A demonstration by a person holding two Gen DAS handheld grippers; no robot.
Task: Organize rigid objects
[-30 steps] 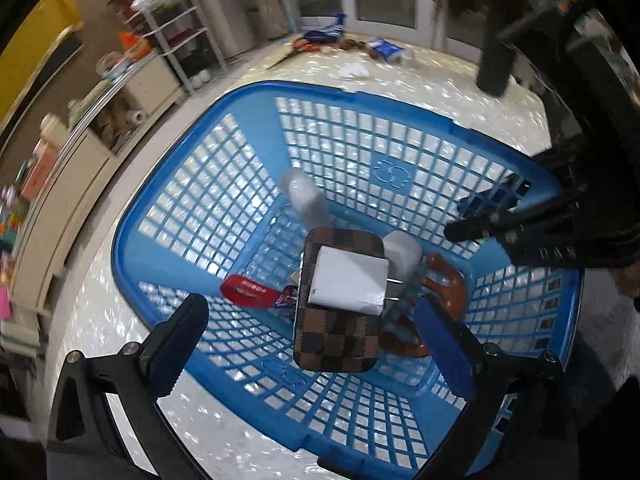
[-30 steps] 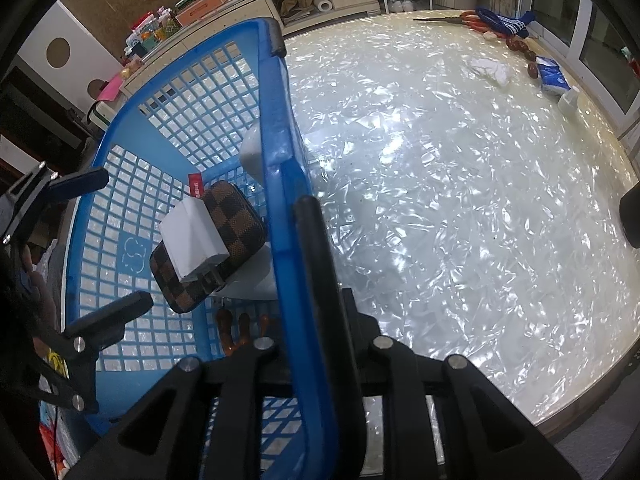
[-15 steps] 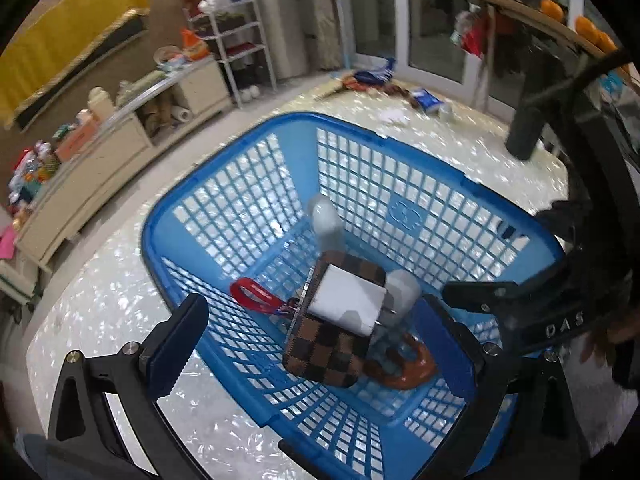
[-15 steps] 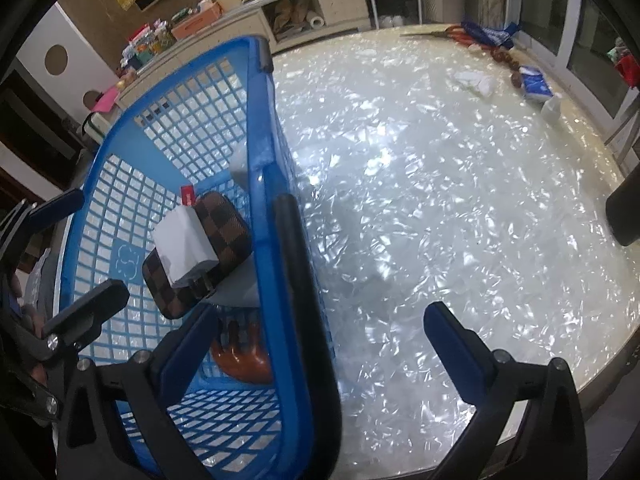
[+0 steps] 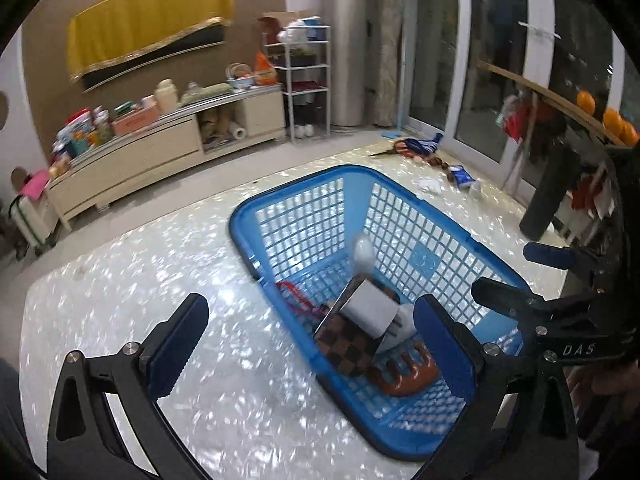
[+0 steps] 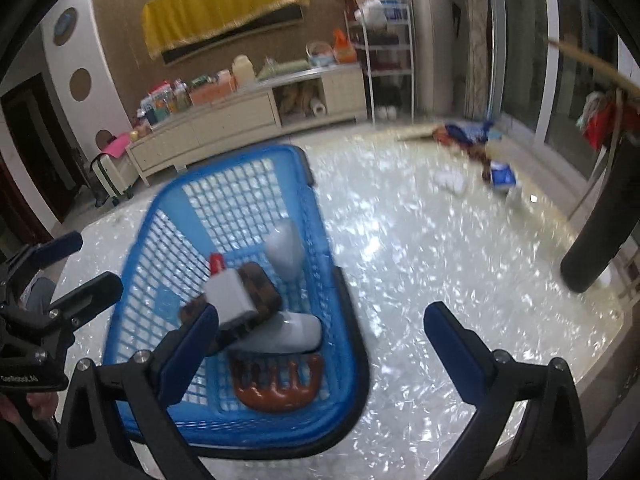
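Blue basket [image 5: 404, 216] runs lengthwise away; both tongs [image 5: 308, 344] [image 6: 320, 344] spread, empty.

Pearly white tabletop [image 5: 120, 288], glossy, mottled. Far edge of it: scattered clutter, incl. blue-white packet [image 6: 502, 174] and white crumpled bit [image 6: 450, 182]. Behind: long cream sideboard [image 5: 132, 160] loaded with boxes and bottles, white wire rack [image 5: 306, 80], yellow cloth [image 5: 148, 20] over dark panel on brown wall, glass doors [image 5: 492, 60] at right
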